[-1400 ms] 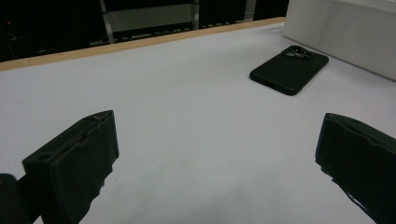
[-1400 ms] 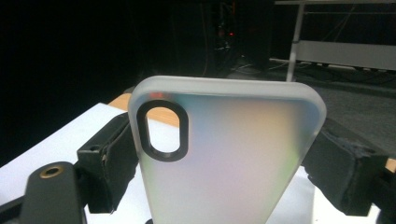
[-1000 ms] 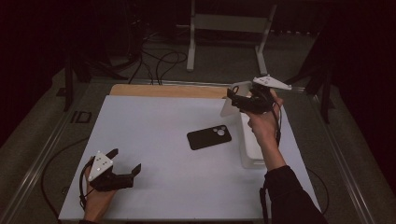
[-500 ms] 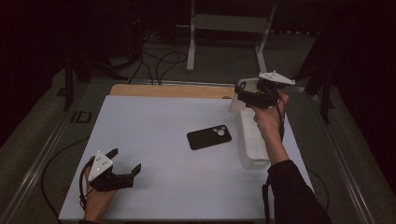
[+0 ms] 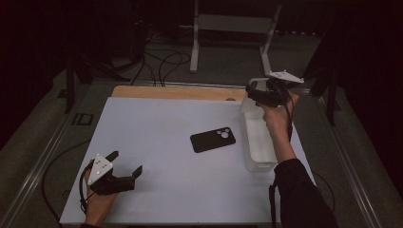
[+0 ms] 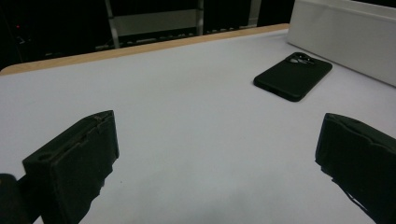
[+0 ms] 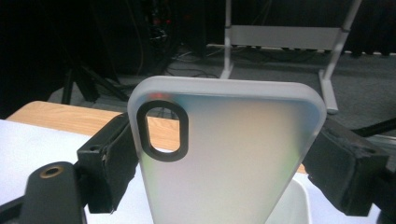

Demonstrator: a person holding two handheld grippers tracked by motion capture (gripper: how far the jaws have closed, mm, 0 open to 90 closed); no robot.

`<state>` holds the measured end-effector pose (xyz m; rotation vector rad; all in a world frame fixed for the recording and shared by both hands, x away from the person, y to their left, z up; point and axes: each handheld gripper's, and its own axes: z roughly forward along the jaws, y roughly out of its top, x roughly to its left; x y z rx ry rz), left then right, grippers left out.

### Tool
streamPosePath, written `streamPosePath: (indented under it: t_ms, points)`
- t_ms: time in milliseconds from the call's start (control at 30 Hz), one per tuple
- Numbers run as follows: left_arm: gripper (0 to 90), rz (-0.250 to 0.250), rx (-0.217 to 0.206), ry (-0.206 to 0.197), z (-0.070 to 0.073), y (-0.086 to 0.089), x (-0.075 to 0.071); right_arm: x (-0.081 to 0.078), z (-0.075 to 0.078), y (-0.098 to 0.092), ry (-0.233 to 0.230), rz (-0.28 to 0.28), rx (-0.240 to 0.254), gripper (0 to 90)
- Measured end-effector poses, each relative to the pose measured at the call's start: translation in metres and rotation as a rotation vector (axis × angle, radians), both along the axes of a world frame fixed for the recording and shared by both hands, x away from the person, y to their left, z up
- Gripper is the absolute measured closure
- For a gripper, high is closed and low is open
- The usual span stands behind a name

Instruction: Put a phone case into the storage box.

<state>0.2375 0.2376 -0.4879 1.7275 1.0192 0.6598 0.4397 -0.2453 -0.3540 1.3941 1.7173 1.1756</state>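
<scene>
A black phone lies camera side up near the middle of the white table top; the left gripper view shows the phone ahead to the right. My left gripper rests near the front left of the table, open, with nothing between its jaws. My right gripper is held up over the far end of a white bin, shut on a frosted translucent phone case. The case stands upright between the jaws, its oval camera cut-out at the upper left in the right gripper view.
The long white bin runs along the table's right side. A wooden strip edges the far side of the table. Beyond it are floor cables and a white metal stand.
My right gripper has carried the phone case a little to the right and up, away from the phone. The left gripper and the phone have stayed put.
</scene>
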Motion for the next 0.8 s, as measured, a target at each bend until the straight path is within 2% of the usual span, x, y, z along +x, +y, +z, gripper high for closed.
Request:
streamPosePath:
  t_ms: [467,800]
  points:
    - [0.0,0.0,0.003,0.002,-0.001,-0.001,0.001,0.017,-0.009,-0.014,0.023,-0.08,-0.021,16.5]
    - [0.0,-0.001,0.002,0.0,-0.001,-0.002,0.0,0.031,-0.026,-0.015,0.08,-0.109,-0.033,16.4]
